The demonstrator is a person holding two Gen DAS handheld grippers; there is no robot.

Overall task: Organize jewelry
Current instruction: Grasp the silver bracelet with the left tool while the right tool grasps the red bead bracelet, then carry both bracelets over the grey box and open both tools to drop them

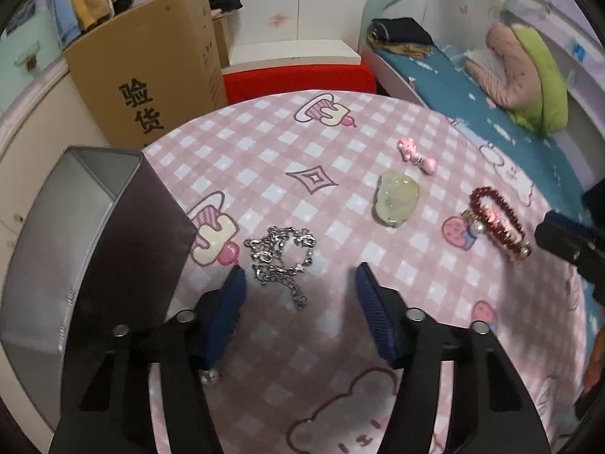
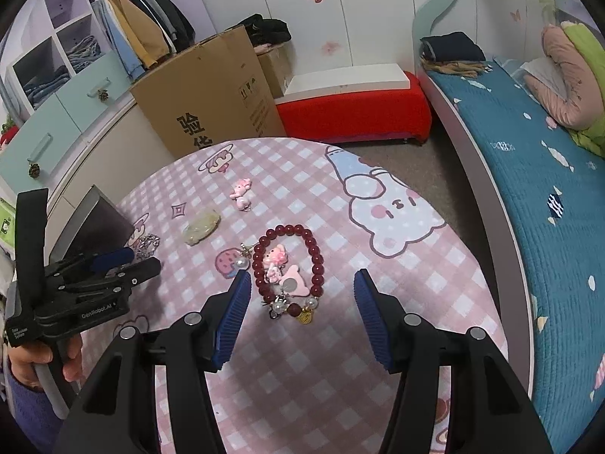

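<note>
red bead bracelet [image 2: 288,268] | long axis toward camera | right tongs [image 2: 302,283] apart | left tongs [image 1: 300,280] apart

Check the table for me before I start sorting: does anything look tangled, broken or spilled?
Only the silver chain looks untidy: it lies in a loose, bunched heap beside the dark box, just ahead of the open left tongs. The red bead bracelet lies flat as an intact loop. Nothing looks broken or spilled.

Right gripper [image 2: 302,283] jaws wide apart, red bead bracelet [image 2: 287,265] on tablecloth [image 2: 378,283] between fingertips. Jade pendant [image 2: 201,228], pink charm [image 2: 241,193] ahead-left. Left gripper [image 2: 124,261] far left.
</note>
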